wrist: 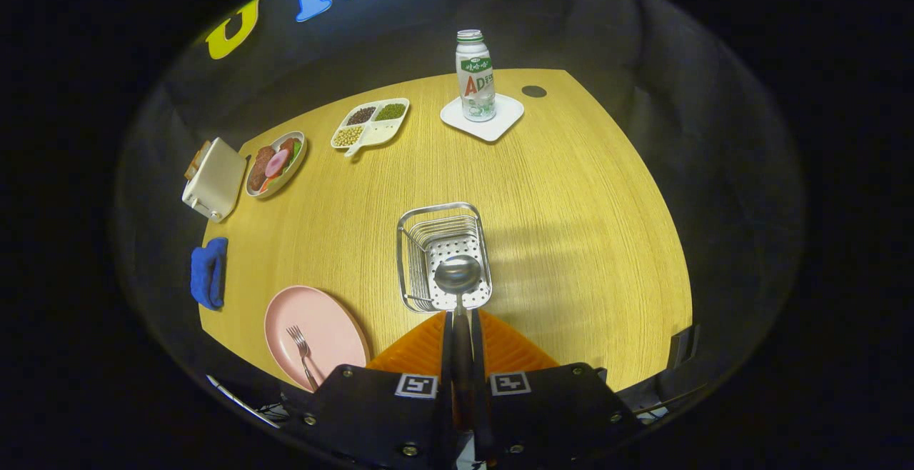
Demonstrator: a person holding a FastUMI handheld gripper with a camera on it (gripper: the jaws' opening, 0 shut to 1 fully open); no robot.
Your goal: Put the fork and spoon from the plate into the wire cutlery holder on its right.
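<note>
My gripper (458,320) is shut on the handle of a metal spoon (458,275). The spoon's bowl points forward and hangs over the near end of the wire cutlery holder (444,221), above its perforated bottom. The orange fingers (421,347) sit just this side of the holder's near rim. The pink plate (328,316) lies left of the fingers and of the holder. On the plate rests a metal fork (303,352), tines pointing away from me.
Across the wooden table (571,241) stand a drink bottle (475,77) on a white coaster (500,123), a divided dish of beans (370,124), a plate of food (275,163), a white toaster (213,178) and a blue cloth (208,272) at the left edge.
</note>
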